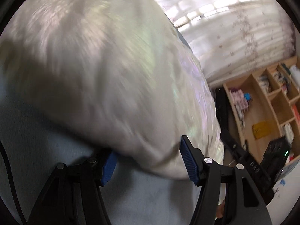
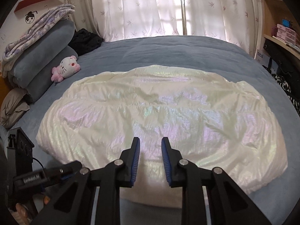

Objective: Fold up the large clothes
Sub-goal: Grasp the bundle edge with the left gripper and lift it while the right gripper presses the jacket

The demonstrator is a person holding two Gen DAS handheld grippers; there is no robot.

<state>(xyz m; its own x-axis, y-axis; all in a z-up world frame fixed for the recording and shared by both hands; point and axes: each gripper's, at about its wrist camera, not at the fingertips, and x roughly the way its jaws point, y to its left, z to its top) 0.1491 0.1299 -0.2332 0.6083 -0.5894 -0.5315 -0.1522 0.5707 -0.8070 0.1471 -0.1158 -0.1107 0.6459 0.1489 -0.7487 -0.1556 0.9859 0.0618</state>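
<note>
On the bed: pale iridescent garment (image 2: 161, 112) lies spread flat on the blue-grey bedcover (image 2: 168, 50), near edge folded back on itself towards the camera
Right gripper (image 2: 150, 146): jaws narrowed to a small gap over the garment's near edge; blue pads (image 2: 136, 161) show cloth behind them but I can't tell if a fold is pinched, no clear press on the fabric
Left gripper (image 1: 148, 161): jaws stand well apart, garment's rounded edge sits between the blue pads (image 1: 188, 161); left pad partly covered by cloth, so contact there is unclear; right pad seems to touch the fabric edge
Left wrist view: heavily motion-blurred, garment (image 1: 105, 71) fills most of the frame, weave and seams not readable
Left gripper seen from right view: black body at lower left (image 2: 31, 178), tips hidden behind the right gripper's frame
Person: only fingertips visible at bottom left corner (image 2: 20, 210), rest cut off
Head of bed: stacked grey pillows (image 2: 43, 56) with a folded floral blanket (image 2: 37, 30) on top, pink and white plush cat (image 2: 65, 67) leaning against them
Background: sheer leaf-print curtains (image 2: 150, 9), wooden shelving (image 1: 266, 101) at right, contents too blurred to name
Dark heap by pillows (image 2: 86, 41): can't identify
</note>
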